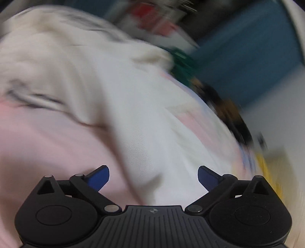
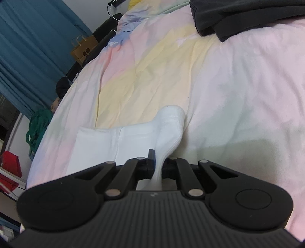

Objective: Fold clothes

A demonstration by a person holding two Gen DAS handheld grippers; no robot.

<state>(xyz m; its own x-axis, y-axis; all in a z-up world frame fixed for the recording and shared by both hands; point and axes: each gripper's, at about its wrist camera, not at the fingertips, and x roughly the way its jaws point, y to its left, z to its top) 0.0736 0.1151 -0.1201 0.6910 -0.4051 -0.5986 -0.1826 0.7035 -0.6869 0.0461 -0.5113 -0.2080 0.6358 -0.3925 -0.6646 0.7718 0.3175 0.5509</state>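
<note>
White ribbed cotton fills the middle of the right wrist view: a white sock (image 2: 167, 131) rises from the right gripper (image 2: 159, 162), whose jaws are pressed together on its lower end. The sock's upper part curls over above the fingers, and just beside it to the left a flat white garment (image 2: 99, 145) lies on the pastel bedspread (image 2: 238, 85). A dark garment (image 2: 238, 15) sits at the far edge of the bed, well apart from the sock.

The left wrist view is blurred. The left gripper (image 1: 153, 176) has its jaws spread wide with nothing between them, hovering over a cream garment (image 1: 57, 66) and white fabric (image 1: 144, 133) on the pink cover. Teal curtains (image 2: 32, 47) hang beyond the bed.
</note>
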